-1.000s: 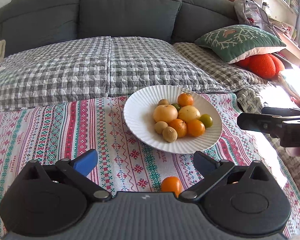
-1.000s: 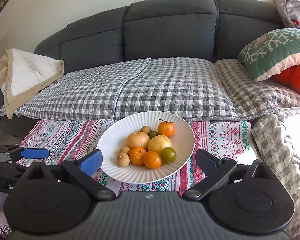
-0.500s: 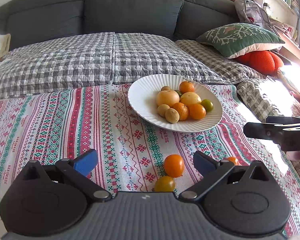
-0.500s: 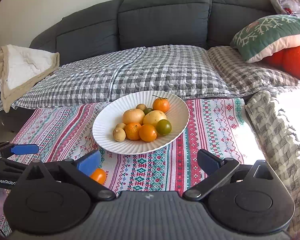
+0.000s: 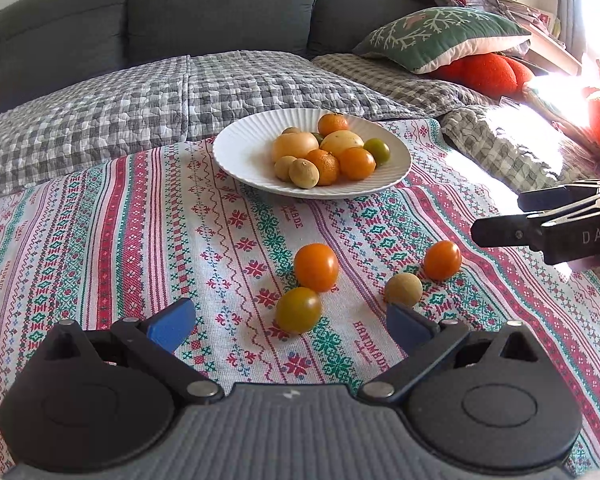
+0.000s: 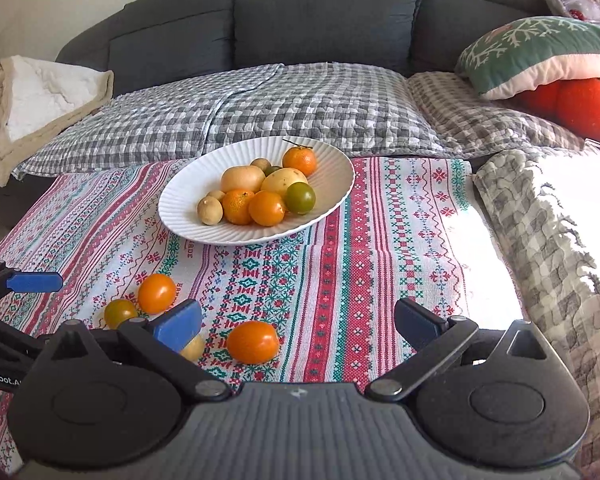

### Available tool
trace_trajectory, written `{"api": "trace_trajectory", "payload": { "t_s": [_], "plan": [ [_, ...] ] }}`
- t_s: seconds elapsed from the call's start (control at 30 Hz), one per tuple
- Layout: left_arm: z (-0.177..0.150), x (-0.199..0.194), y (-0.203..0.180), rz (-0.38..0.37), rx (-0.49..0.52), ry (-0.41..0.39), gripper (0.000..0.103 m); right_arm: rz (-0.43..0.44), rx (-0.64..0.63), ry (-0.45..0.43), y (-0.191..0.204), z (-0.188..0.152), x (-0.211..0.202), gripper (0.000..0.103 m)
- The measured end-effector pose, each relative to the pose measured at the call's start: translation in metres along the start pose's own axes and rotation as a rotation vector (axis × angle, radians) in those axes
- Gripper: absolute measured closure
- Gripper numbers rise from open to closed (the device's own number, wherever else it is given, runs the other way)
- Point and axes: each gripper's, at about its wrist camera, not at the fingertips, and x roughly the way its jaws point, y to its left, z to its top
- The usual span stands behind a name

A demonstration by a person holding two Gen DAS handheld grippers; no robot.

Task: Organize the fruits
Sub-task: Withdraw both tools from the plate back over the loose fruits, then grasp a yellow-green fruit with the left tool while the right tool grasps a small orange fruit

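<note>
A white ribbed plate (image 5: 240, 152) (image 6: 180, 208) at the far side of the patterned tablecloth holds several orange, yellow and green fruits. Loose on the cloth lie an orange fruit (image 5: 316, 267) (image 6: 156, 293), a greenish-orange one (image 5: 298, 309) (image 6: 119, 313), a tan round one (image 5: 403, 289) (image 6: 194, 349) and another orange one (image 5: 442, 260) (image 6: 253, 342). My left gripper (image 5: 290, 326) stands open just short of the greenish fruit, nothing between its fingers. My right gripper (image 6: 298, 322) is open above the cloth, empty; its left finger partly hides the tan fruit.
Behind the table stands a grey sofa (image 6: 324, 12) with a checked quilt (image 5: 188, 88). A green cushion (image 5: 440, 36) and red plush things (image 5: 488, 72) lie at the right, a cream blanket (image 6: 40, 100) at the left. A checked throw (image 6: 540, 208) drapes the table's right edge.
Both grippers have drawn back and up from the plate, so the loose fruits on the near cloth have come into view. Both stay open.
</note>
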Motion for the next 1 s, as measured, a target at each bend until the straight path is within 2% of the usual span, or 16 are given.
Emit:
{"api": "trace_trajectory", "payload": {
  "t_s": [0.23,0.3,0.37,0.43,0.57,0.77,0.83,1.0],
  "plan": [
    [-0.004,0.009,-0.001,-0.001,0.009,0.003,0.005,-0.002,-0.039,0.036,0.001,-0.011,0.003,0.0],
    [-0.005,0.013,-0.002,-0.004,0.011,0.008,0.008,-0.005,-0.041,0.044,0.001,-0.013,0.005,0.0],
    [-0.005,0.017,-0.001,-0.008,0.007,0.016,0.015,-0.007,-0.044,0.05,0.001,-0.014,0.006,0.0],
    [-0.005,0.02,0.0,-0.016,-0.001,0.024,0.027,-0.009,-0.046,0.054,0.001,-0.015,0.008,0.0],
    [-0.005,0.024,0.0,-0.025,-0.004,0.028,0.04,-0.011,-0.047,0.061,0.002,-0.016,0.009,0.0],
    [-0.003,0.025,-0.002,-0.034,0.014,0.041,0.065,-0.011,-0.055,0.064,0.004,-0.017,0.01,0.0],
    [-0.002,0.026,-0.003,-0.031,0.027,0.041,0.08,-0.011,-0.059,0.067,0.004,-0.017,0.011,0.0],
    [0.0,0.021,-0.008,-0.038,0.048,0.032,0.08,-0.007,-0.072,0.073,0.007,-0.018,0.016,0.001]
  ]
}}
